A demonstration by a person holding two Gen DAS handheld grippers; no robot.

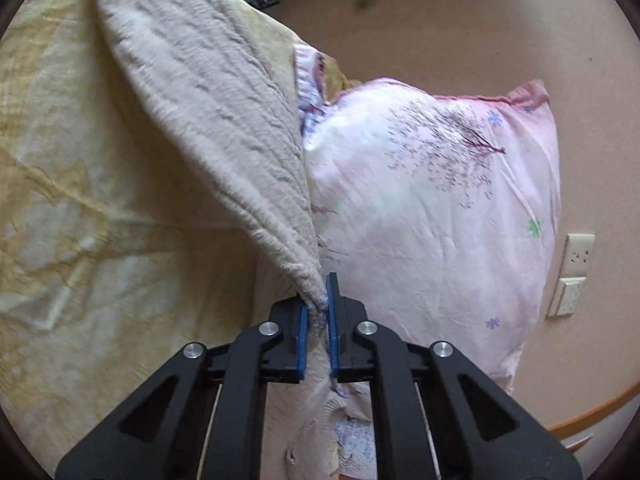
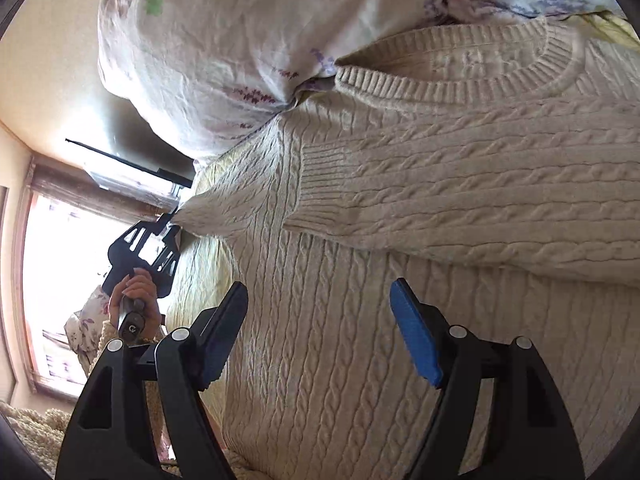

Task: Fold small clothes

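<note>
Cream cable-knit wool fills most of the right wrist view: a sweater [image 2: 440, 200] lies spread on a pale yellow bed sheet [image 1: 100, 200], its ribbed round collar [image 2: 460, 80] lying against a pink floral pillow [image 2: 240, 40]. One sleeve lies folded across the body of the sweater, its ribbed cuff [image 2: 320, 184] resting on the knit near the middle. The right gripper [image 2: 320, 328] hovers just above the lower body of the sweater with its blue-padded jaws spread wide and nothing between them; no pad touches the wool. At the left of that view the left gripper [image 2: 170, 226] is seen from outside, a hand [image 2: 134, 292] wrapped around its handle, its tips pinching the outer corner of the sweater and drawing the knit into a point off the sheet's edge. The left wrist view shows the same grip from close: the left gripper [image 1: 318, 312] is clamped on a bunched tip of the cream fabric [image 1: 200, 100], the blue pads [image 1: 332, 320] pressed against it from both sides, and the cloth rises away from the jaws in a taut, widening band toward the upper left. Beside that band the pillow [image 1: 440, 200] stands against a beige wall [image 1: 440, 20], where a wall socket [image 1: 578, 256] and a switch plate [image 1: 568, 296] sit near the right edge.
</note>
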